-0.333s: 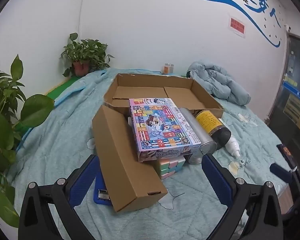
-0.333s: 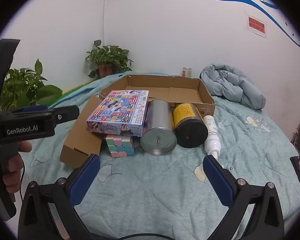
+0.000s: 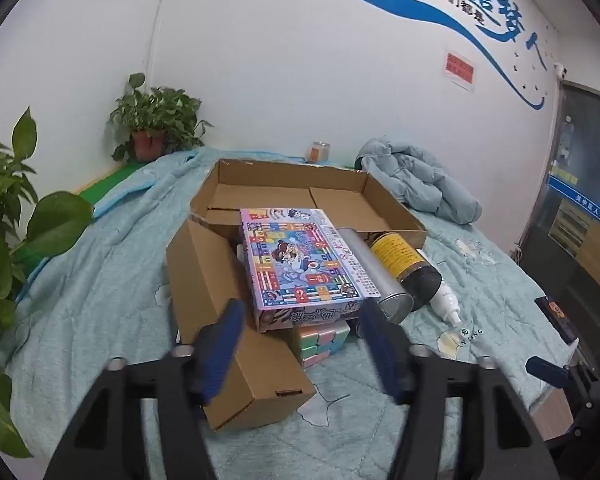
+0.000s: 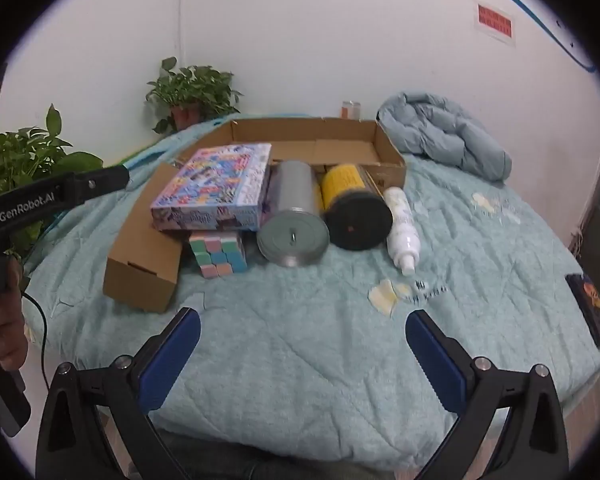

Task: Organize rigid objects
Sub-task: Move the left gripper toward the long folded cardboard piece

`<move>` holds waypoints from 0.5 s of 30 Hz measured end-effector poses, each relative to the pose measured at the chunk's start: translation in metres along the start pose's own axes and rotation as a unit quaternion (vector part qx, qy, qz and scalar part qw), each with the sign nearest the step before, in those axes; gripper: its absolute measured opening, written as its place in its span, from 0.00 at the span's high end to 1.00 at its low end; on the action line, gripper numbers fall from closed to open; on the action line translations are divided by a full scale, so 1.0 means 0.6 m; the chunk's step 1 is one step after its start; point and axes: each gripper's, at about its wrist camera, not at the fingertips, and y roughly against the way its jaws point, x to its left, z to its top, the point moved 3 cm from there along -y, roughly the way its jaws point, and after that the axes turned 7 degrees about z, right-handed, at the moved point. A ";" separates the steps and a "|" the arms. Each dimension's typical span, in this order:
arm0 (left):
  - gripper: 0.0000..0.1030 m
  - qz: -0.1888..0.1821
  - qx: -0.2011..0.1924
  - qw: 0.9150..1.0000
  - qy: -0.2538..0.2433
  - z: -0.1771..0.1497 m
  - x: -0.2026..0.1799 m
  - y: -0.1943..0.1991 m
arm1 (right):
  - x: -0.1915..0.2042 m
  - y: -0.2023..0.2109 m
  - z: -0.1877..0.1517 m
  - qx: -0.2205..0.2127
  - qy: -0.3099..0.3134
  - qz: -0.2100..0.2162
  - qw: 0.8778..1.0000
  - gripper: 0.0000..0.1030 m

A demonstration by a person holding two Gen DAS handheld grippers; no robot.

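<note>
A colourful game box (image 3: 300, 264) lies on a pastel cube (image 3: 320, 340) and leans on a small shut cardboard box (image 3: 228, 320). Beside them lie a silver can (image 3: 376, 276), a yellow-label jar (image 3: 404, 264) and a white spray bottle (image 3: 446, 300), all in front of an open cardboard tray (image 3: 292, 184). My left gripper (image 3: 302, 316) is open, its fingertips level with the game box's near end; whether they touch it I cannot tell. My right gripper (image 4: 300, 320) hangs wide open over bare quilt, well short of the can (image 4: 294, 216) and cube (image 4: 220, 254).
Everything rests on a light blue quilt (image 4: 340, 360) on a bed. Potted plants (image 3: 156, 128) stand at the back left and near left. A bundled blue jacket (image 3: 420, 184) lies at the back right. A dark flat book (image 4: 592, 312) sits at the right edge.
My left gripper has come forward to the game box and its jaws have narrowed. In the right wrist view the objects have shifted slightly up the frame.
</note>
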 end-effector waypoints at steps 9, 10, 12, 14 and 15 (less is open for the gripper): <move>0.00 0.039 0.041 0.998 0.010 -0.014 0.028 -0.042 | 0.022 -0.043 0.019 -0.015 -0.002 0.036 0.999 0.01; 0.00 0.044 0.041 0.998 0.010 -0.015 0.030 -0.043 | 0.024 -0.046 0.021 -0.014 0.000 0.042 0.999 0.01; 0.00 0.057 0.042 0.997 0.007 -0.018 0.035 -0.049 | 0.034 -0.057 0.025 -0.011 0.012 0.047 0.999 0.01; 0.01 0.065 0.043 0.997 0.006 -0.019 0.037 -0.054 | 0.039 -0.066 0.029 -0.008 0.020 0.046 0.999 0.01; 0.00 0.065 0.044 0.997 0.007 -0.019 0.038 -0.055 | 0.040 -0.070 0.032 -0.008 0.021 0.045 0.999 0.01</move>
